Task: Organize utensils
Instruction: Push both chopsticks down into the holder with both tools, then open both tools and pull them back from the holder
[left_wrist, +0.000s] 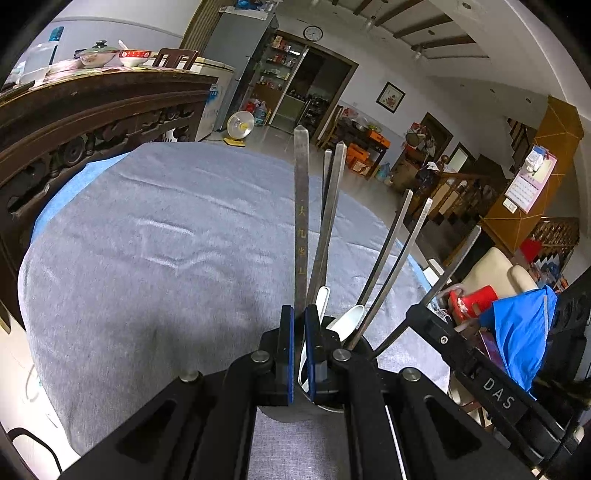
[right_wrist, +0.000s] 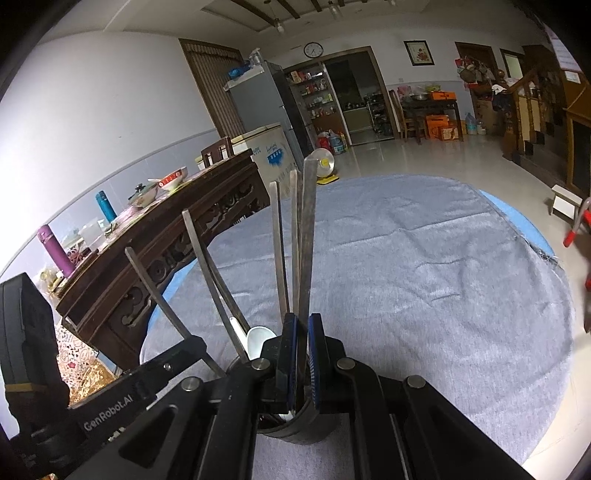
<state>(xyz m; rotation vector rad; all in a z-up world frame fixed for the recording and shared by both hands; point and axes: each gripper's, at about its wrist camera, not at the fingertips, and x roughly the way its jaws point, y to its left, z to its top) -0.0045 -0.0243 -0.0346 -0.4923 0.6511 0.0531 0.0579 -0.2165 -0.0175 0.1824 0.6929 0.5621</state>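
Grey cloth (left_wrist: 166, 240) spread over a round bench (right_wrist: 517, 214), bare apart from one dark holder (right_wrist: 306, 424) at the near edge, crowded with upright metal handles and a white spoon (left_wrist: 349, 319). Cluttered living room behind, with a carved sideboard (right_wrist: 166, 251) to one side.

Left claw (left_wrist: 299, 314) clenched on a flat handle (left_wrist: 301, 221) marked with gold characters. Right claw (right_wrist: 302, 319) clenched on a broad handle (right_wrist: 308, 240). Both handles near upright, lower ends down inside the holder.

Probably the seating of two last pieces, though a lift-out cannot be ruled out. To do it well:
- Keep each handle close to vertical, so the tip slides past its neighbours rather than levering them.
- Lower until the end bottoms out, then release one side at a time.
- Draw back along the line of the handle, clear of the spoon and the leaning handles, so nothing tips the holder.

From the left wrist: gold lettering readable, and the right claw seen side-on at the right, gripping a handle that looks slim from there. Holder almost hidden under the fingers.

From the right wrist: dark wall of the holder plain, standing on the cloth, and the left claw seen at the left, pinching its handle low down. No lettering visible.
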